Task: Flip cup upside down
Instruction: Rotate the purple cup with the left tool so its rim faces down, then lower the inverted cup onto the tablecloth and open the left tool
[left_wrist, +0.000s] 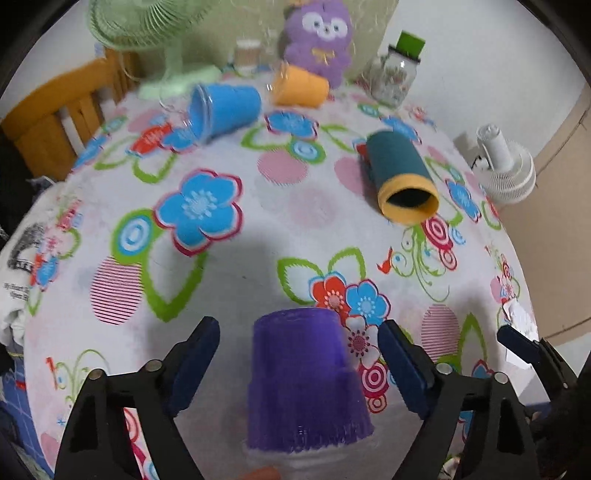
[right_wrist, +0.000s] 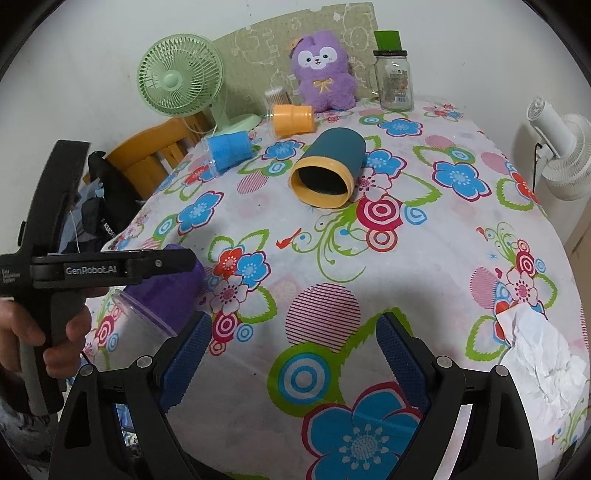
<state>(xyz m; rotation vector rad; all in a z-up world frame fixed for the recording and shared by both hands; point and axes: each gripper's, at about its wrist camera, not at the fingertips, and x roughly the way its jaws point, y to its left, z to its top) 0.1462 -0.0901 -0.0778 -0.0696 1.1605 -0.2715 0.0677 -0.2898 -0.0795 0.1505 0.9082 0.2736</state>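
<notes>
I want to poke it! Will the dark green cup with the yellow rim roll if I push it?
Probably. The dark green cup lies on its side on the tablecloth, so a sideways nudge would likely roll it. Its straight round wall suggests a fairly even roll. The soft cloth might slow it.

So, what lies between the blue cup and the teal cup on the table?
Only bare flowered tablecloth lies between the blue cup and the teal cup; the right wrist view shows it.

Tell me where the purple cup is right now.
The purple cup sits between the open fingers of the left gripper at the near edge of the floral tablecloth; in the right wrist view it shows at lower left.
</notes>
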